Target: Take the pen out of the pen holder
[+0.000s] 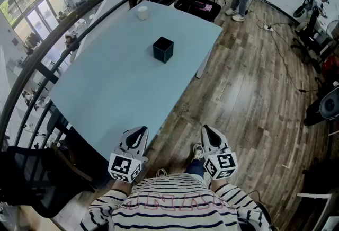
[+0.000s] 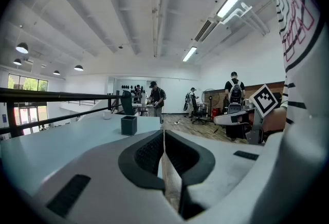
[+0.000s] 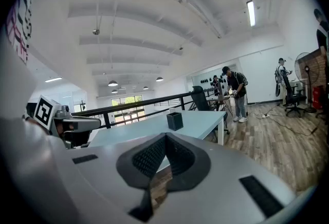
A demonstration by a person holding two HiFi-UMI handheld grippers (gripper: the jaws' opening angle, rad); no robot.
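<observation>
Head view: a person in a striped top is holding the left gripper (image 1: 140, 132) and right gripper (image 1: 207, 132) side by side at 6 o'clock, both sets of jaws closed and empty. The dark pen holder (image 1: 163, 49) is standing upright at 12 o'clock, mid-counter and well apart from both. No pen is showing above its rim. A white cup (image 1: 142, 12) is sitting beyond it at 11 o'clock.

Left gripper view: the jaws are pressing together on nothing, and the holder is showing small at 11 o'clock above them. The reach probably calls for opening the jaws early and coming down over the holder's mouth.

Right gripper view: its jaws are also meeting on nothing, with the holder at 12 o'clock. The counter (image 1: 122, 81) is lying bare around the holder, its long edge running toward 1 o'clock beside open wooden floor (image 1: 249, 92), while a railing (image 1: 32, 73) is hemming the 9 o'clock side.
</observation>
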